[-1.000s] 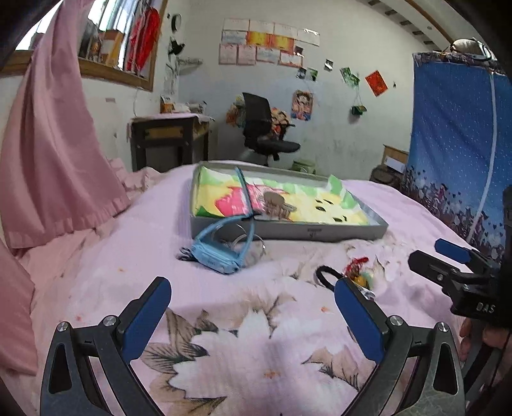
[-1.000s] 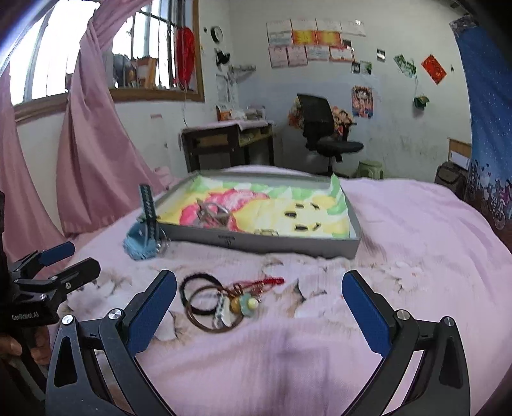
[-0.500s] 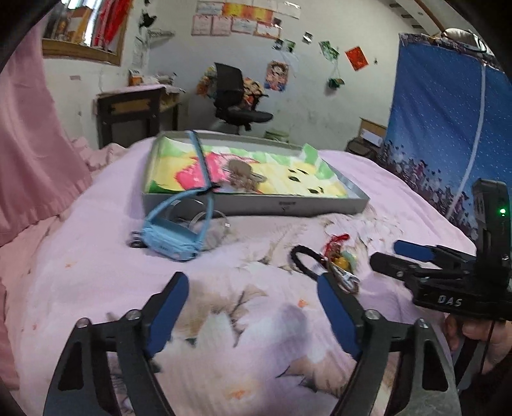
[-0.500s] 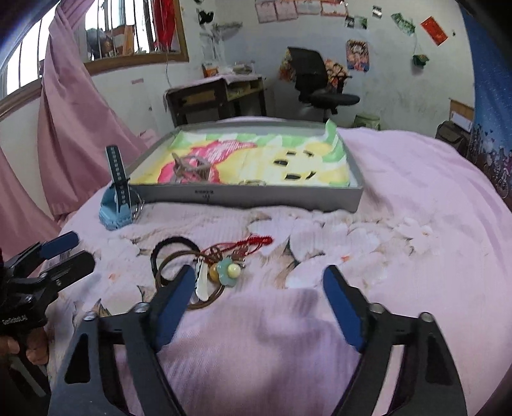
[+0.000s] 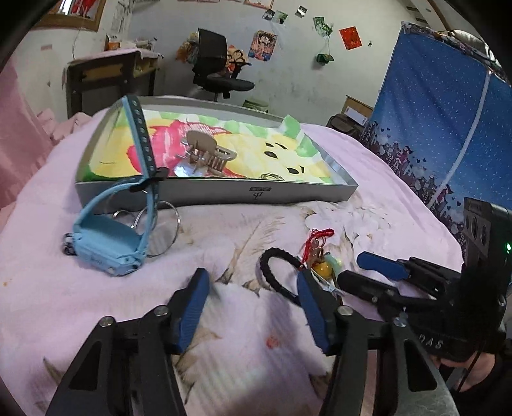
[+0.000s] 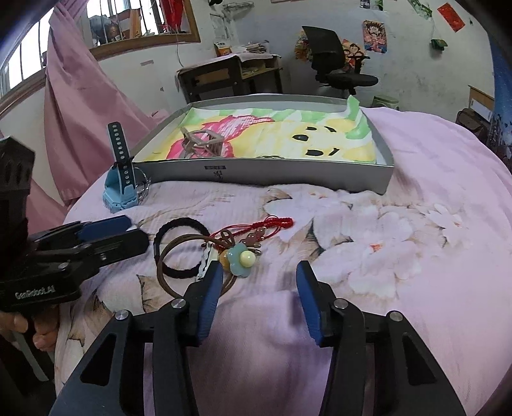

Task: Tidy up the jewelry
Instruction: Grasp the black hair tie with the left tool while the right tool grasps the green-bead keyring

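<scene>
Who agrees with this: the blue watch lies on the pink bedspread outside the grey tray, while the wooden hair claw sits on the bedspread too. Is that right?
Not quite. The blue watch does lie on the pink bedspread outside the grey tray, but the wooden hair claw sits inside the tray, on its colourful lining. The left wrist view shows it.

Bed with pink floral bedspread (image 6: 400,256) bearing grey tray (image 6: 288,174); before it, blue watch (image 6: 120,192), black hair tie (image 6: 179,246), and red-corded charm (image 6: 252,243).

daylight from window (image 6: 105,28) (upper left) | fisheye edges dark | slight blur
</scene>
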Demonstrator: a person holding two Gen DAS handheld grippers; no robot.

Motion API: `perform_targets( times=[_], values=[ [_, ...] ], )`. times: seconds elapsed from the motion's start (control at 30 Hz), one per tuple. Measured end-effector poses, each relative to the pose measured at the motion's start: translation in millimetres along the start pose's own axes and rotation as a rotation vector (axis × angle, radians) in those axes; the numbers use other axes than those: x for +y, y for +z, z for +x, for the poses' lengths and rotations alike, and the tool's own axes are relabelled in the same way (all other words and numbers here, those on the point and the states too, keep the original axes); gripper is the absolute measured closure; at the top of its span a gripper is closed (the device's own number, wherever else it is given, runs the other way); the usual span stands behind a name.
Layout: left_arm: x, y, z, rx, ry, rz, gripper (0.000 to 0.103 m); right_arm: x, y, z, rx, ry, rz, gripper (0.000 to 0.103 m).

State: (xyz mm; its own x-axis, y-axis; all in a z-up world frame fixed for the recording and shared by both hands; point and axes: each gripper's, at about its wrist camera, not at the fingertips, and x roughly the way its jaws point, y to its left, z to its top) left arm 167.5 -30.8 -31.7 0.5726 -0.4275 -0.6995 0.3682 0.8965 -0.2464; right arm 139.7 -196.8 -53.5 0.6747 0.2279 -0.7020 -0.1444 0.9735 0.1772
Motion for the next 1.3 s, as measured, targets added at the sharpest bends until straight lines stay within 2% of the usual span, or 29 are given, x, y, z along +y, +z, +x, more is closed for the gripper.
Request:
perform_targets(
  times=[0.13, 0.3, 0.4, 0.43, 0.47, 0.63, 0.77, 0.93, 1.3],
  values=[
    [0.4, 1.9, 9.6, 0.044, -0.016, -0.004, 0.064, 2.2, 2.1, 5.1, 0.012, 0.009, -0.011, 0.060],
    [-2.3, 3.5, 24.2, 0.107, -0.039, -0.001, 0.067, 1.1, 4.2, 14.3, 0.031, 0.017, -0.004, 0.064],
    [0.1, 3.4, 27.9, 0.114, -0.041, -0.019, 0.080, 1.6, 5.1, 18.2, 0.040, 0.023, -0.006, 0.064],
    [2.6, 3.3, 28.5, 0.115, -0.045, -0.031, 0.088, 1.8, 5.4, 19.2, 0.041, 0.025, -0.006, 0.065],
    [6.4, 2.9, 29.3, 0.118, -0.056, -0.052, 0.093, 1.9, 5.4, 20.2, 0.043, 0.028, -0.006, 0.068],
    [10.6, 1.6, 28.4, 0.108, -0.076, -0.080, 0.097, 2.8, 4.6, 22.7, 0.048, 0.038, -0.004, 0.082],
    [12.2, 0.8, 22.2, 0.079, -0.083, -0.094, 0.097, 3.0, 3.9, 18.9, 0.030, 0.035, -0.002, 0.086],
    [13.5, 1.4, 10.4, 0.025, -0.090, -0.104, 0.097, -2.9, 5.1, 6.2, -0.021, 0.031, 0.028, 0.086],
    [10.6, 16.6, -30.9, -0.184, -0.076, -0.104, 0.097, -9.2, 19.5, -17.5, -0.154, 0.021, 0.064, 0.086]
  ],
)
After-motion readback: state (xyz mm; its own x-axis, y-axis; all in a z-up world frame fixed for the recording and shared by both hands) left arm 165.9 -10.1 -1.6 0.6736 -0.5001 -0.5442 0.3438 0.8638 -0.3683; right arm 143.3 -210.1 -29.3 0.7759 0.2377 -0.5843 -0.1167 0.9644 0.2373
